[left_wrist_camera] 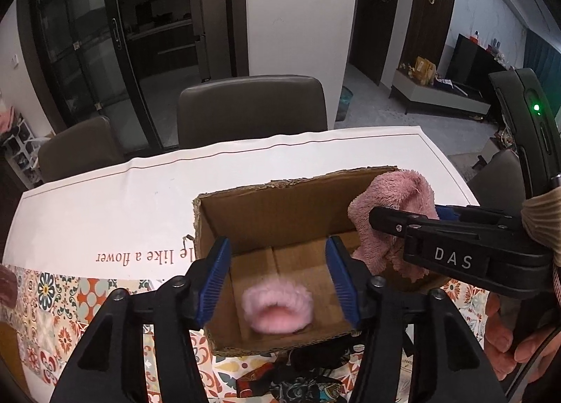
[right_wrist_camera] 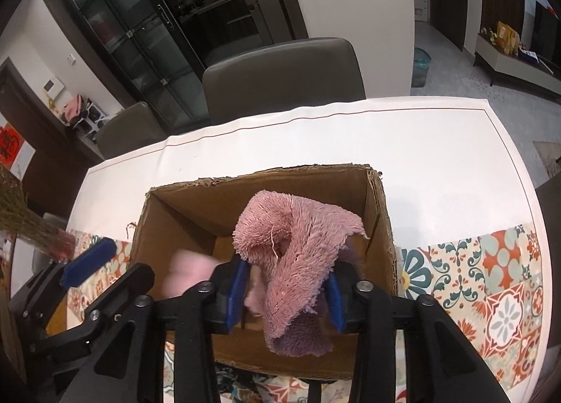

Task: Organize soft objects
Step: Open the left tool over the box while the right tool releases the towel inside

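Observation:
An open cardboard box (left_wrist_camera: pixel 273 213) (right_wrist_camera: pixel 196 206) stands on the table. My left gripper (left_wrist_camera: pixel 278 241) hovers over it, open. Below its blue pads a blurred pale pink fluffy scrunchie (left_wrist_camera: pixel 277 308) lies loose in the box, touching neither pad. The right wrist view shows this scrunchie (right_wrist_camera: pixel 186 273) as a blur beside the left gripper (right_wrist_camera: pixel 115 263). My right gripper (right_wrist_camera: pixel 287 273) (left_wrist_camera: pixel 378 217) hangs over the box's right half. A shaggy pink cloth (right_wrist_camera: pixel 291 238) (left_wrist_camera: pixel 389 192) drapes between its spread fingers. The left pad stands apart from the cloth.
The table carries a white cloth (left_wrist_camera: pixel 140 199) with a patterned tile border (right_wrist_camera: pixel 491 280). Two grey chairs (left_wrist_camera: pixel 252 108) (left_wrist_camera: pixel 77 147) stand at the far edge. A dried grass bundle (right_wrist_camera: pixel 24 213) lies at the left. Dark patterned fabric (left_wrist_camera: pixel 308 371) sits before the box. A hand (left_wrist_camera: pixel 508 343) holds the right gripper.

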Action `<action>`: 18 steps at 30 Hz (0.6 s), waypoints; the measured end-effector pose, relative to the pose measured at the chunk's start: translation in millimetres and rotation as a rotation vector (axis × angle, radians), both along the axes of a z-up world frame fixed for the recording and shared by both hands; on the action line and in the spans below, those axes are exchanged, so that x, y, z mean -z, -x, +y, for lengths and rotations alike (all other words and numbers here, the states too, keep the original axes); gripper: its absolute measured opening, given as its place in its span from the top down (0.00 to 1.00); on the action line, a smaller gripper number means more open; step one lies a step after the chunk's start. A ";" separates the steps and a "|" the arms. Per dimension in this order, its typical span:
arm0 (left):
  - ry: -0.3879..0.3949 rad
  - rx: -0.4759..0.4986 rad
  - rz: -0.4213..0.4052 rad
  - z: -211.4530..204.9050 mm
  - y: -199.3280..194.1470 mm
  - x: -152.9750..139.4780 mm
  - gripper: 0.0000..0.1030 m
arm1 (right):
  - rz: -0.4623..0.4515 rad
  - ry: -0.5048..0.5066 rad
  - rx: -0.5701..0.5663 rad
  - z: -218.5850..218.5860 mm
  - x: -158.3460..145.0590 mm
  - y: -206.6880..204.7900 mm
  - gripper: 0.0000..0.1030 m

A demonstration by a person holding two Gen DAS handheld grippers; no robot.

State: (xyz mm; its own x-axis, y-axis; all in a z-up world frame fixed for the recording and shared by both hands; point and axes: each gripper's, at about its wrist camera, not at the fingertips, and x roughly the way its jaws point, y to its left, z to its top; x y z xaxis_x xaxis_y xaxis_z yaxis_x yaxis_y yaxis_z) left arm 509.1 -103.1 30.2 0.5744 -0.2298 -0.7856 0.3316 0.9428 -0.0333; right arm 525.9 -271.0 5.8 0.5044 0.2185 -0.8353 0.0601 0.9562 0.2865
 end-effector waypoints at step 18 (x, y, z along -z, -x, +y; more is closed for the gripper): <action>-0.050 -0.099 -0.040 26.4 21.8 -15.4 0.33 | -0.057 0.106 -0.002 21.8 -32.2 22.7 0.49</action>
